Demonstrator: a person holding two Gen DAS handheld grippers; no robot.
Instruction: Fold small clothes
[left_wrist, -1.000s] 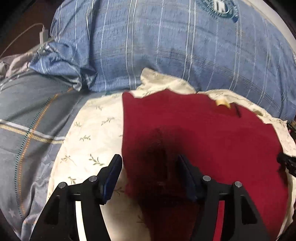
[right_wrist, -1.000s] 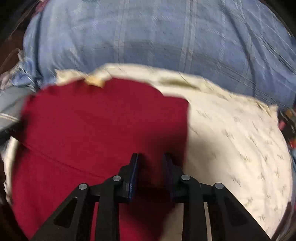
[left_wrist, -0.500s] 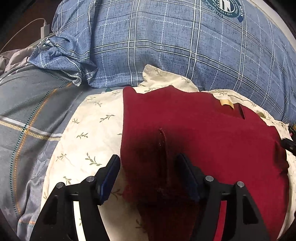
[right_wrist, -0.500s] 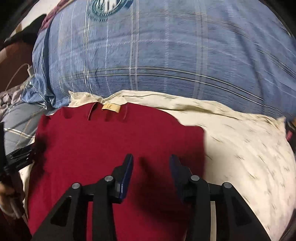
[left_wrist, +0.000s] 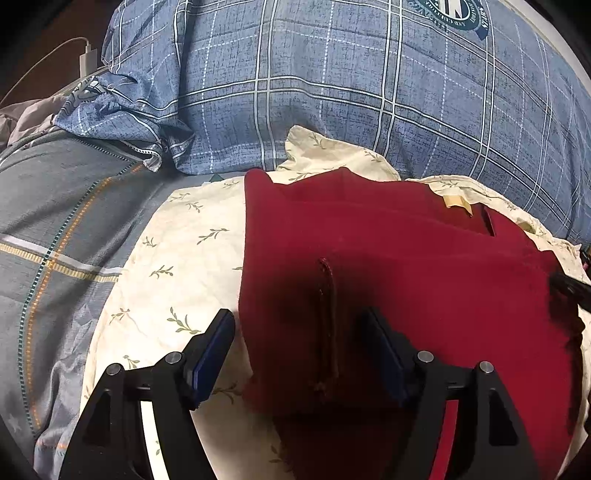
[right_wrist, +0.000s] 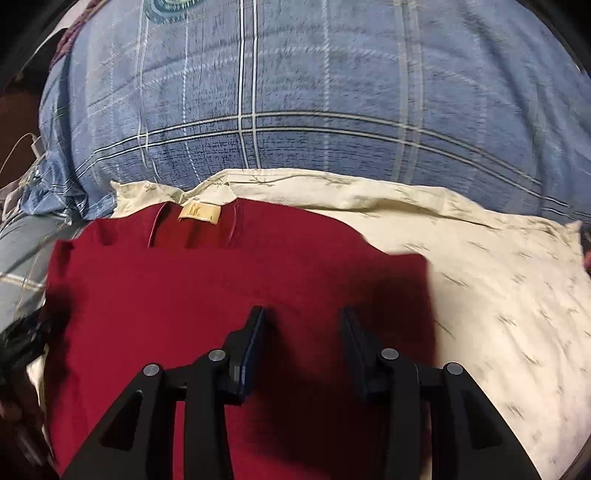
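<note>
1. Since the earlier frame, the right gripper (right_wrist: 301, 325) has lifted off the red garment (right_wrist: 207, 288); its jaws are opening, nothing clamped.
2. Left gripper (left_wrist: 301, 332): jaws opening, wide apart, straddling a raised crease without pressing it.
3. Garment lies folded on the cream leaf-print cloth (left_wrist: 177, 258), before the blue plaid pillow (left_wrist: 332, 92).

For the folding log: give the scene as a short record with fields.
garment: dark red top, lying partly folded, tan neck label at its far edge
surface: cream leaf-print cloth
behind: blue plaid pillow
left gripper: fingers apart and opening, straddling the garment's left edge and a raised crease; nothing pinched
right gripper: fingers apart and opening over the garment; nothing pinched
</note>
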